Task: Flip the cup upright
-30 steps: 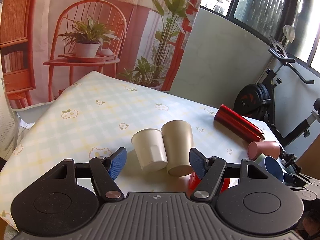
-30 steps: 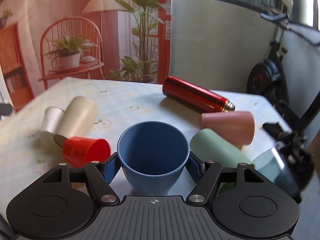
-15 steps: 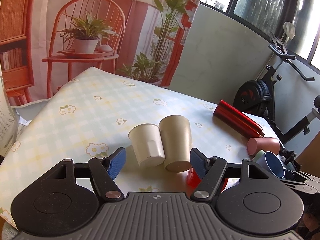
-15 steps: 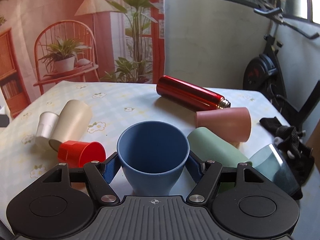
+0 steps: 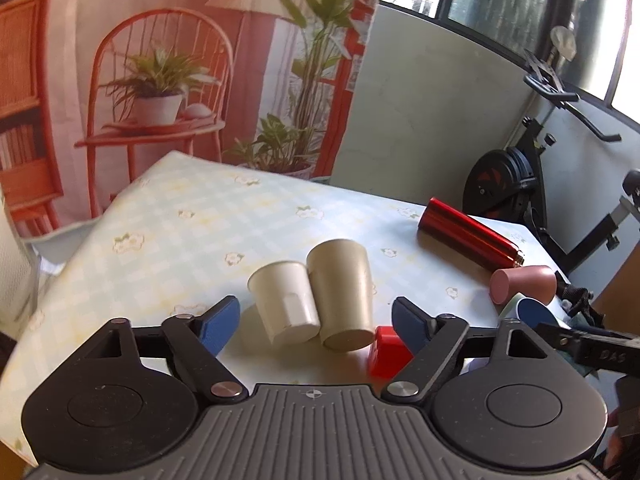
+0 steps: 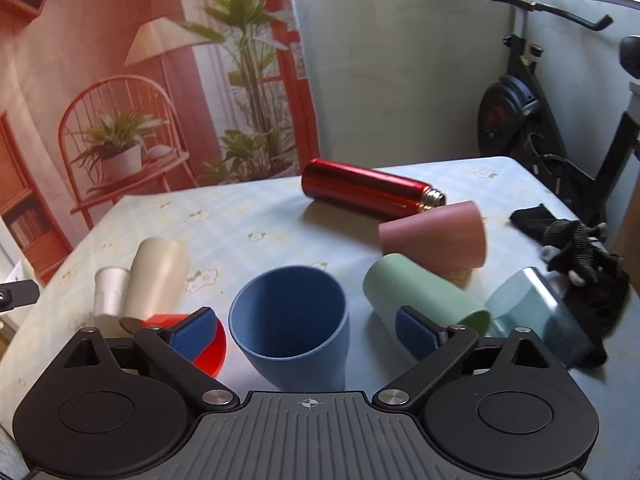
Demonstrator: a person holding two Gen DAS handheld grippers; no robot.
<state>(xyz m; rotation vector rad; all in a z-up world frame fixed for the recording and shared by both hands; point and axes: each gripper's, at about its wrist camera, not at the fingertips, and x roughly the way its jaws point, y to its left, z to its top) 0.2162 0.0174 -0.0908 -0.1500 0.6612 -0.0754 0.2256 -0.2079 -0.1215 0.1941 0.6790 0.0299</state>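
Worktop carries tipped cups. Red flask lies on its side at the back, pink cup and green cup on their sides near it. Blue cup stands upright, mouth up, between the spread fingers of the right gripper, untouched. Left gripper is spread wide with nothing in it, facing the beige cup and white cup lying side by side, touching.

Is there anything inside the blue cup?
The blue plastic cup stands upright between the open right gripper fingers. Its visible inside walls are bare blue; the bottom is hidden by the near rim.
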